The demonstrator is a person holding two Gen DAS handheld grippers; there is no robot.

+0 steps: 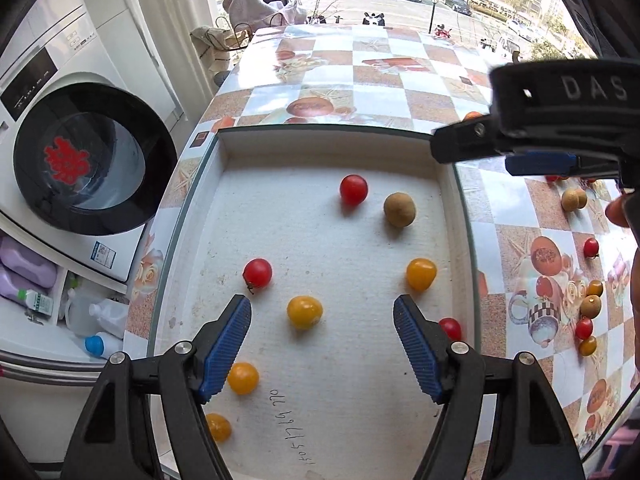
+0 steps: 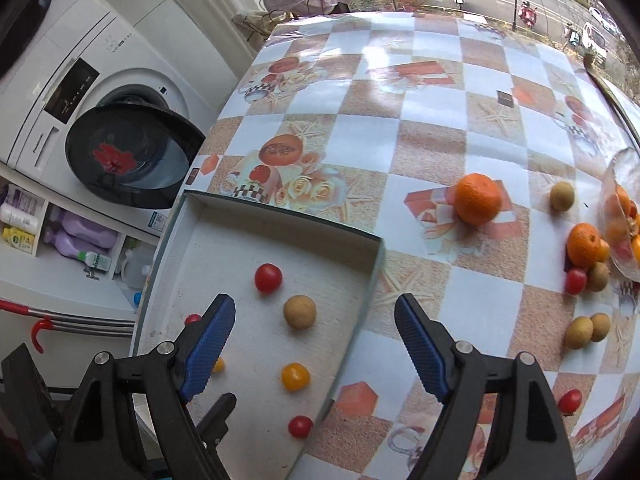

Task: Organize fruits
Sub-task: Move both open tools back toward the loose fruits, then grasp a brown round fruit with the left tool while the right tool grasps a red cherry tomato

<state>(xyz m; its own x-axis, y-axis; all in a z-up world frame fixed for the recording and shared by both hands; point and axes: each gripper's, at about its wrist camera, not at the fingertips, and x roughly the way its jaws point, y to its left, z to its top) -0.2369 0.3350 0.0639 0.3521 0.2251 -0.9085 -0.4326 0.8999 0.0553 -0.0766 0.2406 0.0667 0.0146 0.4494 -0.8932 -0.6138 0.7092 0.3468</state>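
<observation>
Nearest L wrist: left gripper spread wide, holding nothing, hovering over white foam tray.
Btwn L pads: yellow tomato just ahead, already in tray w/ other red and yellow ones + a longan.
R side near: right gripper also spread, empty, straddling tray's right wall.
Loose fruit nearest R: red tomato on checkered tablecloth, then longan pair.
Far: mandarin, clear bowl at edge.
Step (guess): fetch next loose piece w/ R.
Do well: center pads on fruit, close soft, tomatoes roll + bruise; lift over the tray wall before release.
</observation>
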